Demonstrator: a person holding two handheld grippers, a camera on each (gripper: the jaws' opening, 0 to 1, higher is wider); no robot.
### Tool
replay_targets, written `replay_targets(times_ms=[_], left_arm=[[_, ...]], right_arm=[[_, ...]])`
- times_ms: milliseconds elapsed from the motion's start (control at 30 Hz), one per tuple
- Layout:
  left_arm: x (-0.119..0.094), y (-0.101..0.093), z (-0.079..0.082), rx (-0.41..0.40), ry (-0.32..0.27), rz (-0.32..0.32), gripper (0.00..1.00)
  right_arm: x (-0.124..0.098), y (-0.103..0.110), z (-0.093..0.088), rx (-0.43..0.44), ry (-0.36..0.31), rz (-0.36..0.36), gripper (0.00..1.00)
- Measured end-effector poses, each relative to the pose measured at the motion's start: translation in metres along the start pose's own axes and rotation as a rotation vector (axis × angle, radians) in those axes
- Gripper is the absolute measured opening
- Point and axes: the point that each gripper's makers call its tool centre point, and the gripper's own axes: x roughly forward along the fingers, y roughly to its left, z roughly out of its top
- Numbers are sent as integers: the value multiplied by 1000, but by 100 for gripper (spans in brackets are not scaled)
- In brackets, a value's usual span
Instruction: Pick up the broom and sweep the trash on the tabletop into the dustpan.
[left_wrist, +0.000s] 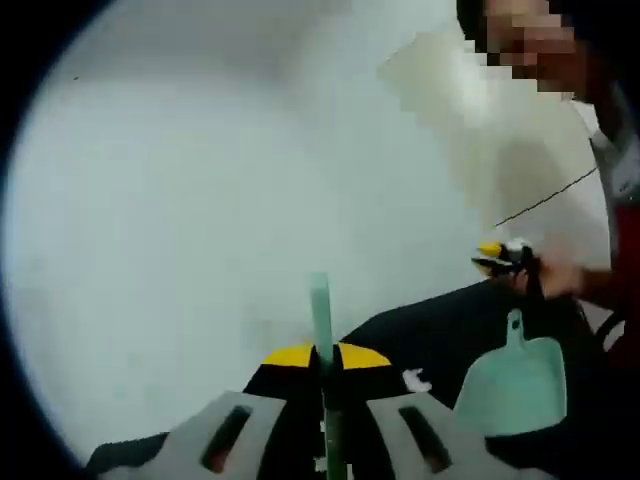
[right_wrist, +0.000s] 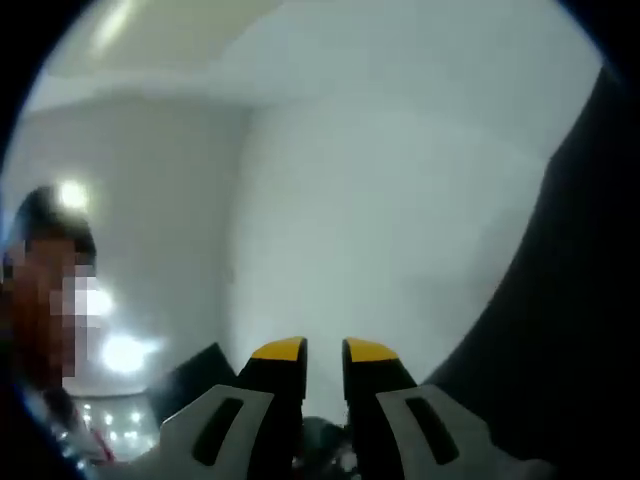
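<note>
Left tool (left_wrist: 325, 357) clamped on the broom (left_wrist: 321, 312): its pale green handle rises between the yellow tips. In the left gripper view, the right tool (left_wrist: 497, 256) grips the green dustpan (left_wrist: 514, 385) by its handle, pan hanging over the dark surface (left_wrist: 420, 335). White scrap (left_wrist: 416, 380) lies on the surface beside the dustpan. In the right gripper view, right tool (right_wrist: 323, 352) tips are nearly together; grasp hidden. No readable writing.

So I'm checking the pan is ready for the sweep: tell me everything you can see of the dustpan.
The dustpan is pale mint green, plastic by its look, a flat scoop with a short handle. In the left gripper view it hangs handle up, tray down, over the dark tabletop, held at the handle by the right gripper. It looks empty.
</note>
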Motion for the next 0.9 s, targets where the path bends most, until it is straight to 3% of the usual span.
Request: replay_targets(times_ms=[100,167,233,267,367,467,533,567,633,733,833,900], left_arm=[[11,47,-25,77,94,116,4],[24,61,-50,69,108,102,4],[40,58,-82,-32,123,58,4],[44,55,-90,-59,130,43,4],[58,27,-114,-47,161,-40,4],[62,-7,-109,-44,136,-136,4],[58,-18,-111,-17,195,-140,4],[55,-24,-106,-21,190,-142,4],[45,-35,-98,-28,199,-157,5],[32,-47,-83,-35,173,-162,4],[23,-51,-78,-46,155,-150,4],[19,-55,-79,-25,146,-153,4]], right_arm=[[0,-1,0,0,1,-1,17],[-1,-1,0,3,0,-3,17],[-1,-3,-1,7,5,-17,17],[0,-6,-3,9,15,-30,16],[1,-17,-15,5,75,-92,16],[5,-21,-33,11,161,-125,16],[4,-26,-43,-1,213,-171,17],[4,-30,-50,-16,252,-208,17],[-9,-43,-68,43,385,-314,19],[-27,-37,-91,53,565,-388,26],[-37,-21,-101,158,624,-413,26],[-41,-23,-107,161,656,-448,28]])
